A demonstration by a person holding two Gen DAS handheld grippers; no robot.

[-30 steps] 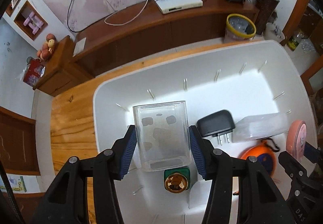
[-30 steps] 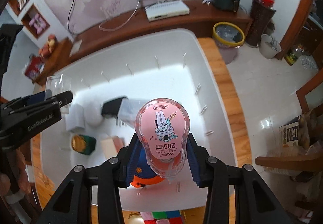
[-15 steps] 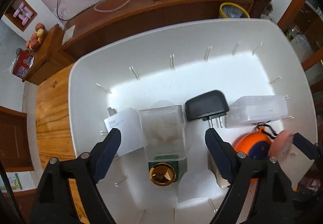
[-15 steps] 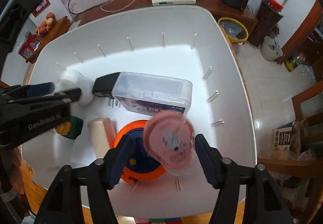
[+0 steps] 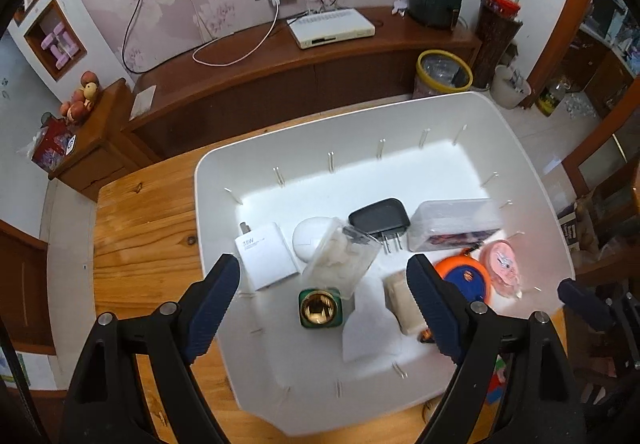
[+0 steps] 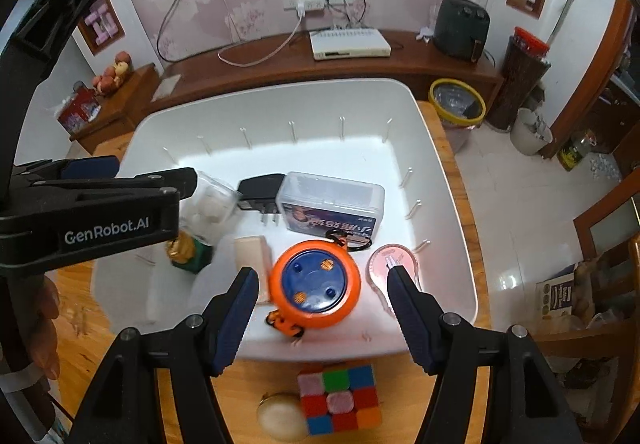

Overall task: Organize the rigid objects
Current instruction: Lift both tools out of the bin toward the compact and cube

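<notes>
1. Clear container (image 5: pixel 342 260): lies tilted near the centre of the left view, inside the white bin (image 5: pixel 224 244), leaning over the green bottle with a gold cap (image 5: pixel 320 309). Its pale contents are blurred; I cannot identify them.
2. My left gripper (image 5: pixel 324 310): jaws stand wide, nothing between the pads; over the last second they opened, though not within the last half of it.
3. Pink tape dispenser (image 6: pixel 394 268): lies in the bin at centre right of the right view, partly behind my right-hand finger; its label is unreadable.
4. My right gripper (image 6: pixel 324 296): jaws apart and empty, having opened early in the last second, above the orange round case (image 6: pixel 316 282).
5. Black plug adapter (image 5: pixel 380 220) and clear lidded box (image 5: pixel 454 224): side by side behind these; the box's print is too small to read.
6. White charger (image 5: pixel 268 256): left of the container.
7. Colour cube (image 6: pixel 340 400): on the wooden table (image 5: pixel 144 244), bottom of the right view; the round thing beside it is blurred.
</notes>
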